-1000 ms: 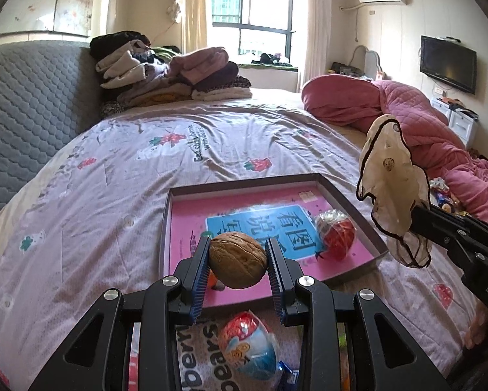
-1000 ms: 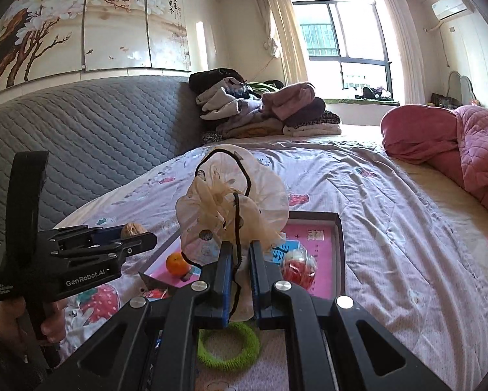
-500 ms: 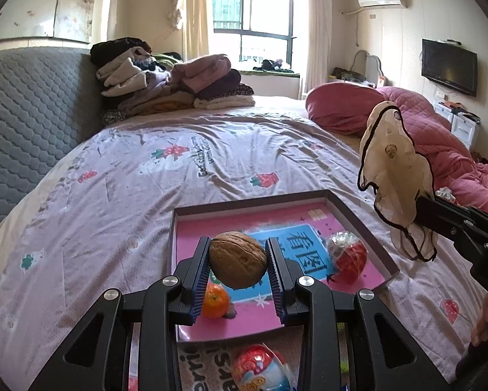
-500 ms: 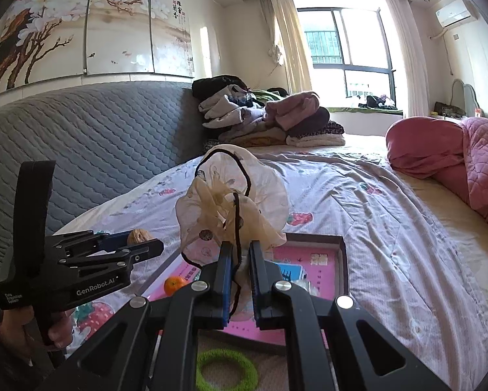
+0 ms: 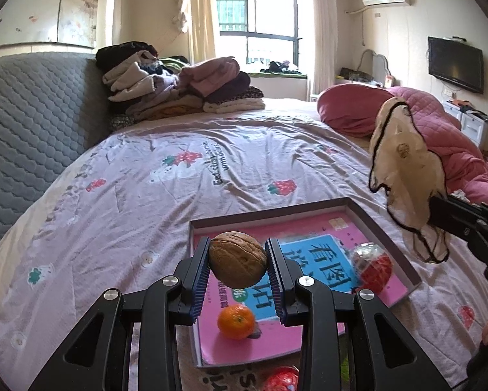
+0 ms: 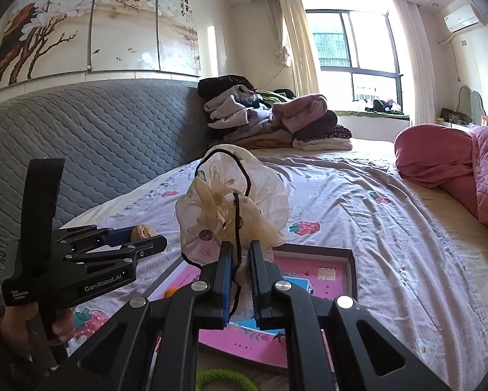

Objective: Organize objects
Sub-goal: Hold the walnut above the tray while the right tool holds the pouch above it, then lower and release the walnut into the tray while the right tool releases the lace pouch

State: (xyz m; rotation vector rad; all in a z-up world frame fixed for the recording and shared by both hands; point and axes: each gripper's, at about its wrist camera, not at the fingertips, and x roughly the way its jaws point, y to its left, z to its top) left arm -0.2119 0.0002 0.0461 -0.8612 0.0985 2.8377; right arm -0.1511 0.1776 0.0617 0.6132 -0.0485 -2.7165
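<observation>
My left gripper [image 5: 238, 262] is shut on a brown walnut [image 5: 237, 259], held in the air over the near left part of a shallow box lid [image 5: 387, 232] with a pink book [image 5: 312, 231] inside. A small orange [image 5: 236, 321] and a red-and-silver foil egg [image 5: 372, 264] lie on the book. My right gripper [image 6: 240, 268] is shut on a cream sheer scrunchie with black trim [image 6: 230, 205], raised above the same box [image 6: 350, 267]. From the right wrist view the left gripper [image 6: 152, 242] hangs at the left with the walnut [image 6: 141, 232].
The box rests on a lilac strawberry-print bedspread [image 5: 178, 176]. A green ring [image 6: 226, 380] and another foil egg [image 5: 281, 379] lie in front of the box. Folded clothes [image 5: 175, 84] sit at the headboard, a pink quilt [image 5: 436, 123] at the right.
Both grippers have drawn back and risen slightly, each keeping its hold; the box and its contents now sit lower and nearer the fingers, and the orange has come into view.
</observation>
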